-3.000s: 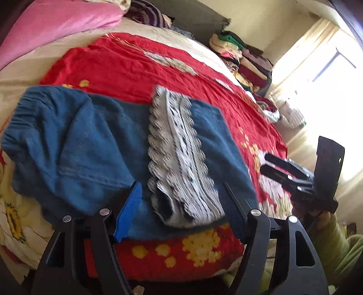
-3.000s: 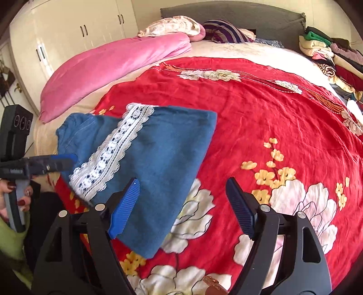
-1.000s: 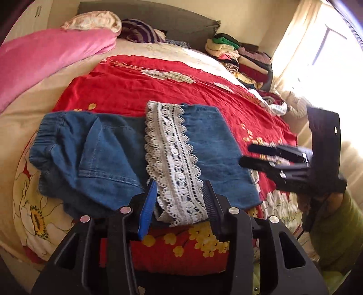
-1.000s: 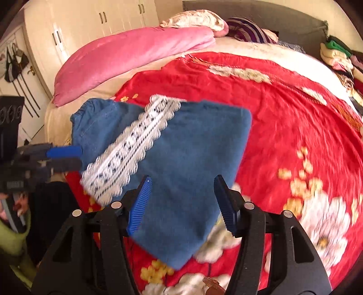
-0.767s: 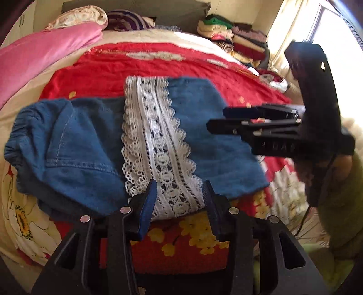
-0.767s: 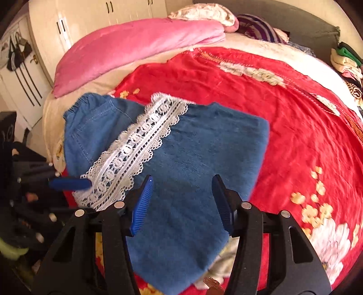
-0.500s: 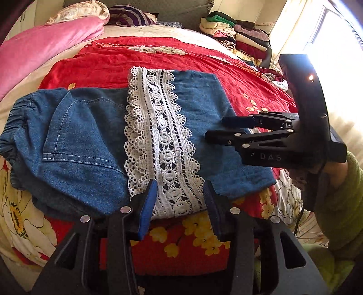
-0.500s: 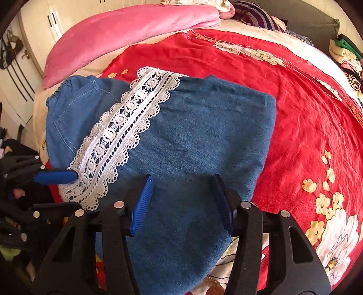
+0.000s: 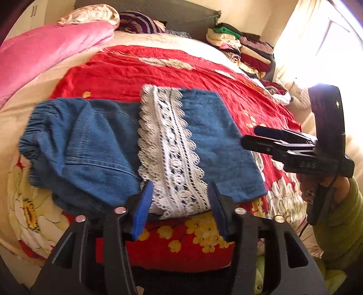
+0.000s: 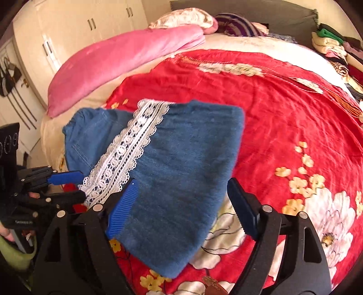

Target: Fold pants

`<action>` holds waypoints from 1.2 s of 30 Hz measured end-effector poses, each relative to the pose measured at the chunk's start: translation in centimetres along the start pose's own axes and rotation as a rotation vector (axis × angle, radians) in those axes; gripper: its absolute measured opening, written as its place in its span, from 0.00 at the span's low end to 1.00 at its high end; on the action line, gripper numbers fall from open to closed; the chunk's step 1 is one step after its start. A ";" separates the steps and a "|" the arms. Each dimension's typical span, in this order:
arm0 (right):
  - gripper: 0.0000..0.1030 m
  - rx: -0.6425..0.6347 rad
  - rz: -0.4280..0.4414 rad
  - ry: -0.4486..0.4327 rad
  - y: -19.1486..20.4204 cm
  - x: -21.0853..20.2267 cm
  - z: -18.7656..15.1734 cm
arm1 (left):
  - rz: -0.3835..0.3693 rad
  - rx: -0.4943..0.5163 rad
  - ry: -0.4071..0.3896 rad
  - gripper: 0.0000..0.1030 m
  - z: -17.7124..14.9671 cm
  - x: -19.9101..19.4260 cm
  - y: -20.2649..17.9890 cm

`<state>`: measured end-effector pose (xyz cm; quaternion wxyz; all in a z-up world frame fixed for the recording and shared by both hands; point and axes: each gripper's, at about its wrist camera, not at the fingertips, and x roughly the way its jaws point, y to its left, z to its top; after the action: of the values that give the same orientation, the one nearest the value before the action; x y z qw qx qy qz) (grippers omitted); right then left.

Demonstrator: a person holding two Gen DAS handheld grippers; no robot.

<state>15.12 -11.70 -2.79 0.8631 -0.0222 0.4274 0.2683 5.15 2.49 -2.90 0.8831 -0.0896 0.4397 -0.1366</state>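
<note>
Blue denim pants [image 9: 95, 145] with a white lace hem band [image 9: 172, 154] lie folded on the red flowered blanket [image 9: 158, 70], near the bed's front edge. My left gripper [image 9: 179, 206] is open, its blue pads either side of the lace band's near end, not clamped. My right gripper [image 10: 181, 208] is open above the folded leg end of the pants [image 10: 181, 163]. The right gripper also shows at the right of the left wrist view [image 9: 256, 138], beside the pants. The left gripper shows in the right wrist view [image 10: 74, 183] at the lace [image 10: 127, 154].
A pink duvet [image 9: 45, 52] lies along the left of the bed. Stacked folded clothes [image 9: 242, 47] sit at the back right by the grey headboard [image 9: 158, 11]. White wardrobes [image 10: 74, 29] stand to the left. A bright window [image 9: 329, 45] is at the right.
Both grippers have pulled back from the pants and opened wider. The right gripper moved off the denim toward the right. The pants have not moved.
</note>
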 end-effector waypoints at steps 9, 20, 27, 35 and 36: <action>0.86 0.027 -0.028 -0.043 -0.4 -1.8 0.5 | 0.067 -0.062 -0.078 0.75 0.5 -3.2 2.3; 0.90 -0.034 -0.020 -0.088 2.1 -2.9 2.0 | 0.130 -0.150 -0.142 0.91 0.3 -6.2 6.1; 0.90 -0.101 0.006 -0.090 4.7 -2.1 3.9 | 0.162 -0.237 -0.154 0.91 -0.7 -7.2 9.3; 0.90 -0.179 0.061 -0.070 8.4 0.1 6.0 | 0.143 -0.305 -0.123 0.91 -2.0 -6.5 12.1; 0.90 -0.189 0.070 -0.065 8.8 0.4 6.3 | 0.135 -0.310 -0.118 0.91 -2.1 -6.3 12.2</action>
<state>15.67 -2.34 2.54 0.8606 -0.0797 0.3725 0.3379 1.83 16.04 -2.77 0.8902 -0.2030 0.4078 -0.0018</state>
